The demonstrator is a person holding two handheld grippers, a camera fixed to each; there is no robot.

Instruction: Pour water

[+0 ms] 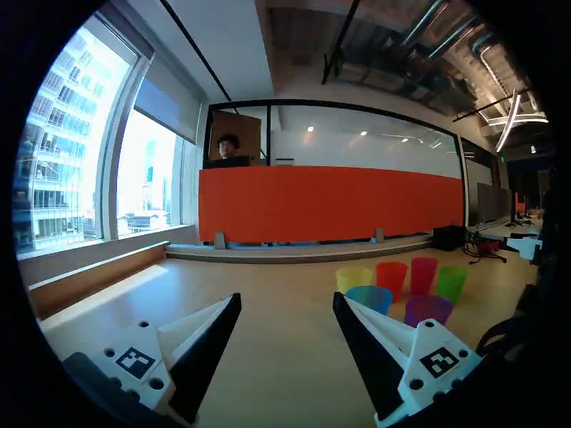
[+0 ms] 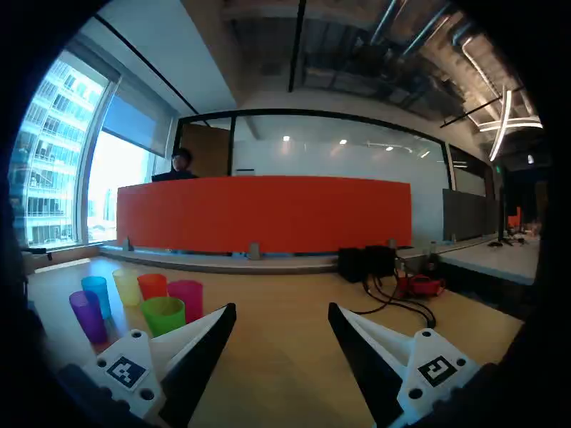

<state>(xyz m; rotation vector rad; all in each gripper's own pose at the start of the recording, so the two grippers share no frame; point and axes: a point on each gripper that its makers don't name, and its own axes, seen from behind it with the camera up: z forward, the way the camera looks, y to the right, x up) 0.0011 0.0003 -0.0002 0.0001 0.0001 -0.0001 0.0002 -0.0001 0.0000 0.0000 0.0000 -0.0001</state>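
Several coloured plastic cups stand close together on a wooden table (image 1: 278, 357). In the left gripper view they sit to the right: yellow cup (image 1: 353, 278), red cup (image 1: 391, 277), pink cup (image 1: 422, 274), green cup (image 1: 452, 281), blue cup (image 1: 370, 298), purple cup (image 1: 427, 309). My left gripper (image 1: 285, 303) is open and empty, with the blue cup just behind its right fingertip. In the right gripper view the cups lie to the left, the green cup (image 2: 163, 314) nearest. My right gripper (image 2: 280, 314) stands open over bare table (image 2: 285, 371), holding nothing.
An orange partition (image 1: 328, 203) runs across the back of the table, a person seated behind it. Windows line the left side. Black boxes and cables (image 2: 389, 285) with a red item (image 2: 421, 285) lie at the right rear of the table.
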